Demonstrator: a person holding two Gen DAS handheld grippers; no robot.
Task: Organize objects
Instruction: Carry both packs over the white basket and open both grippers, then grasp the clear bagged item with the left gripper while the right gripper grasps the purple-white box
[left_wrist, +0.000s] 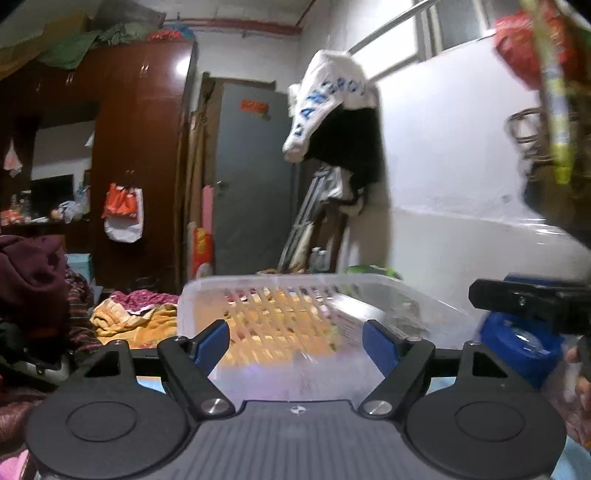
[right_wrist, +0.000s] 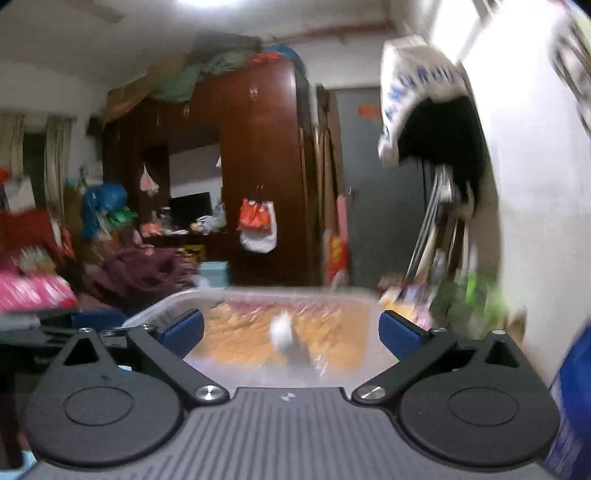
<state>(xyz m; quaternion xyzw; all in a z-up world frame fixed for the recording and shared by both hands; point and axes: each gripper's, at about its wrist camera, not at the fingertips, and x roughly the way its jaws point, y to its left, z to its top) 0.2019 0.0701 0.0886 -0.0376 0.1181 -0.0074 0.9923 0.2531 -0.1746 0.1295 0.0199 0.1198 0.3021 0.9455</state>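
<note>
A clear plastic basket (left_wrist: 399, 299) with slatted walls sits straight ahead of my left gripper (left_wrist: 297, 341), which is open and empty, its blue pads wide apart. The same basket (right_wrist: 258, 295) lies ahead of my right gripper (right_wrist: 291, 330), also open and empty. A small white object (right_wrist: 282, 334), blurred, shows between the right fingers in or above the basket. The other gripper (left_wrist: 532, 299) shows at the right edge of the left wrist view, beside a blue round container (left_wrist: 517, 347).
Orange and patterned bedding (left_wrist: 136, 317) lies left of the basket. A maroon garment (left_wrist: 33, 280) is heaped at far left. A brown wardrobe (left_wrist: 140, 155), a grey door (left_wrist: 251, 177) and hanging clothes (left_wrist: 332, 110) stand behind. A white wall (left_wrist: 454, 166) is at right.
</note>
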